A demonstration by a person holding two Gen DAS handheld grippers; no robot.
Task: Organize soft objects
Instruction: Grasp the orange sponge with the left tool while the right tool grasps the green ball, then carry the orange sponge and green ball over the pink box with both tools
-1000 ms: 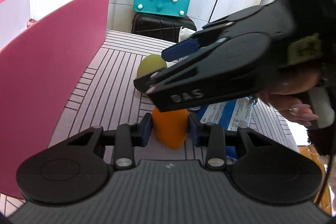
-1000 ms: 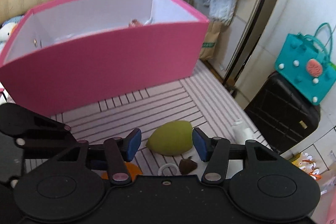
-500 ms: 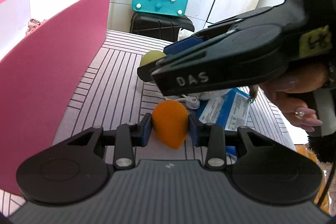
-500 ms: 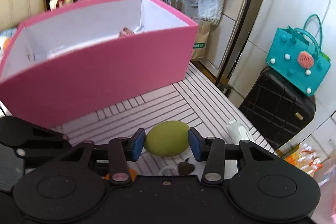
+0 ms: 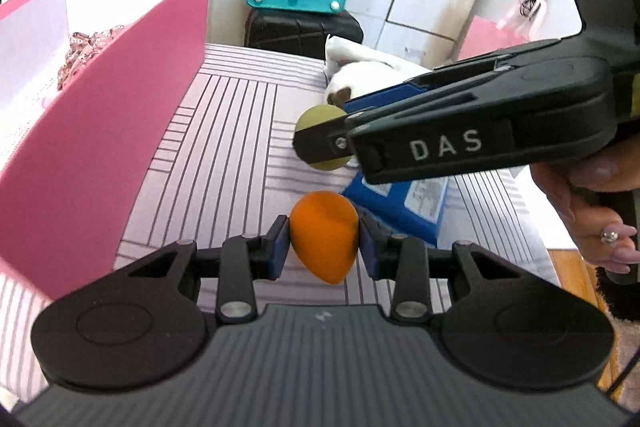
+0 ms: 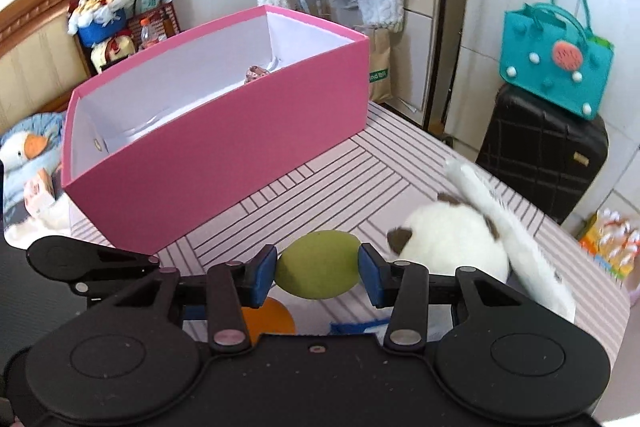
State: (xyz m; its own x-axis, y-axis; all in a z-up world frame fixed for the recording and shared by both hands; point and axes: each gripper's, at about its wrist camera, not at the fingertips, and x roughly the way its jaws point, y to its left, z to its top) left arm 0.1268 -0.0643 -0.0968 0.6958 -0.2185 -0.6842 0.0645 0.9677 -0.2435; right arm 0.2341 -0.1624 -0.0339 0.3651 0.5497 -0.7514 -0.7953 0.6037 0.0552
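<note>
Orange sponge [image 5: 324,235]: squeezed between the 2 pads of the left gripper [image 5: 323,247]; narrow tip points down; it looks clear of the table [image 5: 224,131], probably so it can be carried over the box wall
Green sponge [image 6: 317,265]: between the pads of the right gripper [image 6: 318,273], both pads touching its ends; jaws narrow and clamped on it; long axis across the jaws, which gives a flat-on grip
Left jaws: narrow, holding the orange sponge by its flanks
Right gripper: seen from the left wrist it sits just ahead of and above the left jaws; a hand [image 5: 596,211] grips its handle
Pink box [image 6: 224,143]: ahead and left of both pairs of jaws, open-topped, mostly bare inside; likely the drop place
Plush toy [image 6: 456,243]: white with brown patches, just right of the right jaws, on the table; judged another soft thing to sort
Blue packet [image 5: 404,195]: flat on the table, just beyond the left jaws, to the right
Teal bag [image 6: 556,67]: far right, on a black suitcase [image 6: 540,155] off the table
</note>
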